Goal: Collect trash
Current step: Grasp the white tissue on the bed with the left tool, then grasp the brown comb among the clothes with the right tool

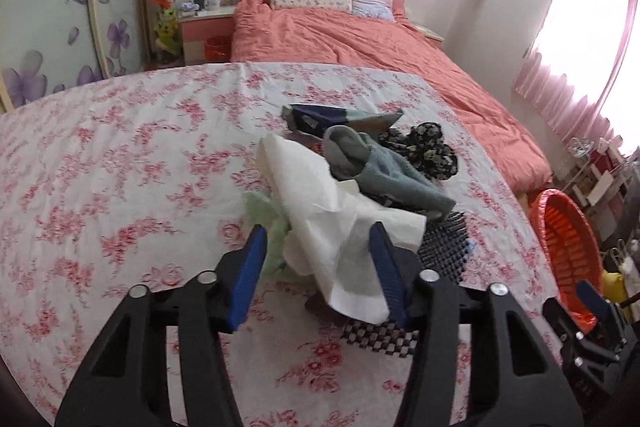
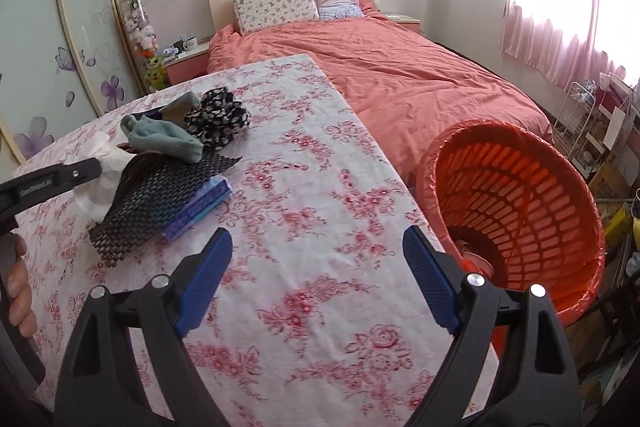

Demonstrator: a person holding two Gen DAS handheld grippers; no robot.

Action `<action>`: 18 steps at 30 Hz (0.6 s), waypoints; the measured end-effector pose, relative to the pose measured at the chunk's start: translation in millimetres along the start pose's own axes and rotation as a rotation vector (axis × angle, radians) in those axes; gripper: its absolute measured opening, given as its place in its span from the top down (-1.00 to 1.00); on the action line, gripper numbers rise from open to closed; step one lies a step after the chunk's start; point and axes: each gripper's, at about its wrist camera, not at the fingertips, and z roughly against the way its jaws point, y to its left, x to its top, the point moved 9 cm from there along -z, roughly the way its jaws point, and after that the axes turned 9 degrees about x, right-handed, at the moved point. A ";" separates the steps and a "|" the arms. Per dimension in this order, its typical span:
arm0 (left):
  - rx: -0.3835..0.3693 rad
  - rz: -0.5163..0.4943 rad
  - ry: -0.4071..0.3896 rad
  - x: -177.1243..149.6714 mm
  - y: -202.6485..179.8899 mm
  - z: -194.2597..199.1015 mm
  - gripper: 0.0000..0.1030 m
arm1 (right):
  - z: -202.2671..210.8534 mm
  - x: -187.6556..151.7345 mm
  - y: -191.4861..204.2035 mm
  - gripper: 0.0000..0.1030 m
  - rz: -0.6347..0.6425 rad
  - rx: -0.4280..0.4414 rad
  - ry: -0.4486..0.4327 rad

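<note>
The left gripper (image 1: 318,243) hangs over the near side of a pile on the tabletop, its blue-padded fingers (image 1: 248,269) spread apart with a crumpled white tissue paper (image 1: 320,223) lying between them; the right pad touches the tissue's edge, but the jaws are not closed on it, so the gripper is released. Just left of the tissue a pale green crumpled scrap (image 1: 264,215) peeks out from under it. Beyond the tissue lies a grey-blue sock (image 1: 384,167), and farther still a dark blue and tan folded cloth (image 1: 320,117) and a black floral fabric bundle (image 1: 428,149) to its right. Under the tissue's right side sits a black woven mat (image 1: 444,243), which in the right wrist view rests on a flat blue box (image 2: 200,205). All of this lies on the white tabletop cloth with pink flower print (image 1: 120,167). The right gripper (image 2: 318,279) hovers above the near right part of the tabletop, its fingers wide apart and holding nothing. Just off the tabletop's right edge stands an orange slotted plastic basket lined with an orange bag (image 2: 516,207), with a little something at its bottom that cannot be identified. Far behind is a bed with a coral-pink quilt (image 2: 400,67).
</note>
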 end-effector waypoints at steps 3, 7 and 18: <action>-0.002 -0.019 -0.018 1.9 -4.5 1.4 0.23 | -2.8 -2.1 3.7 -0.65 0.010 -0.001 0.009; 0.004 -0.031 -0.034 3.3 -5.8 3.6 0.50 | -3.4 -4.8 10.1 -0.65 0.012 0.007 0.017; 0.029 0.006 -0.109 6.2 39.6 36.3 0.58 | -0.7 4.5 34.6 -0.65 0.041 0.038 0.004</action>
